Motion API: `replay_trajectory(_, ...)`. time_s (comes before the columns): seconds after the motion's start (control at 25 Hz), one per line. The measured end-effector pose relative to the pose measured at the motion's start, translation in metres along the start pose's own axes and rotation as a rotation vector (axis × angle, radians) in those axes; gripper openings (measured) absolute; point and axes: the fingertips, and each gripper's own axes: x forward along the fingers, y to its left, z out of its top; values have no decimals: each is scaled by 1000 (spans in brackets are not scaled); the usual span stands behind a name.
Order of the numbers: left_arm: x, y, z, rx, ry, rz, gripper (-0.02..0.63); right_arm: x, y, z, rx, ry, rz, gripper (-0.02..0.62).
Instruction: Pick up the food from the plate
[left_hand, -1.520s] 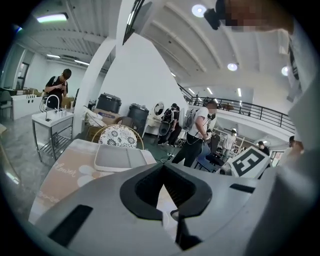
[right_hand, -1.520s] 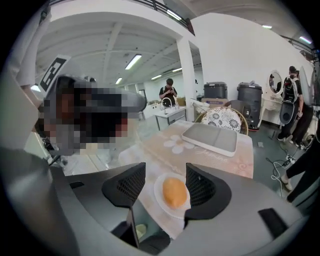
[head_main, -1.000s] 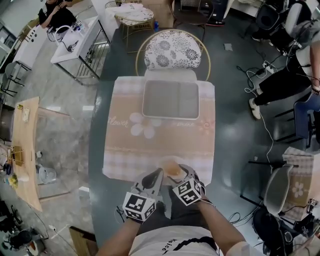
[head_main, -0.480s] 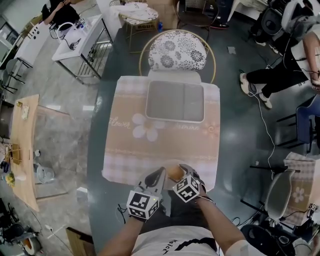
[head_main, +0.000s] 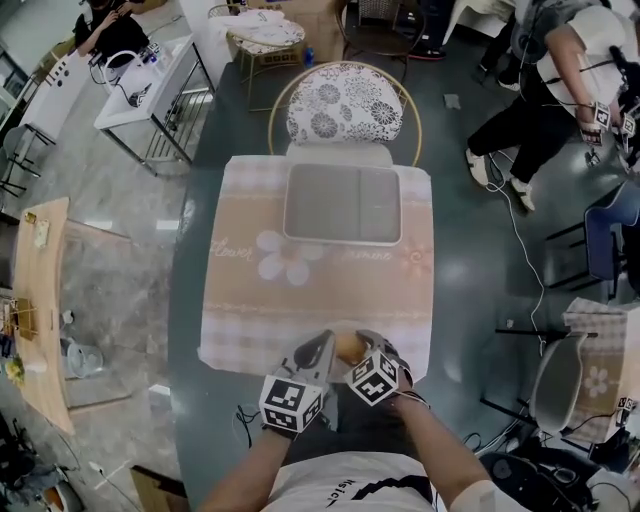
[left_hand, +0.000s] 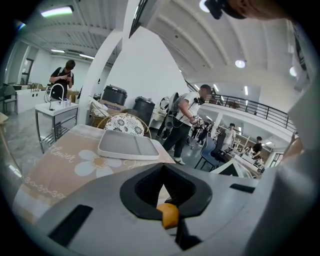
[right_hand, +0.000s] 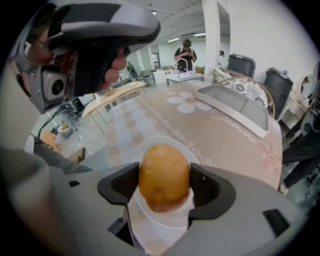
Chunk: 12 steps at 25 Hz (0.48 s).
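While the right gripper (right_hand: 164, 185) pinches the potato-like food (right_hand: 164, 172) between its fingers (right_hand: 120, 185) over the plate (right_hand: 167, 219), seemingly for lifting, the left gripper (left_hand: 162, 195) idles alongside, jaws together

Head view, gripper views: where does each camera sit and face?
Head view: person's head, faces down on beige flowered tablecloth; left hand-held gripper, right hand-held gripper, forearms.
Left gripper view: rides left one, faces across tablecloth; own jaws.
Right gripper view: rides right one, faces brown oval food in its jaws.
Shared: grey rectangular tray.
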Motion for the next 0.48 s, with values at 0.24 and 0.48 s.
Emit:
replay_trajectory(0.24,-14,-10,18,4,-12,-13,6,-41,-3,28,95,-148,-28,304)
replay_trajectory(0.48,-43,-30,53,14,-40,-24,6,-107,-7,65,279,-340,-36,304)
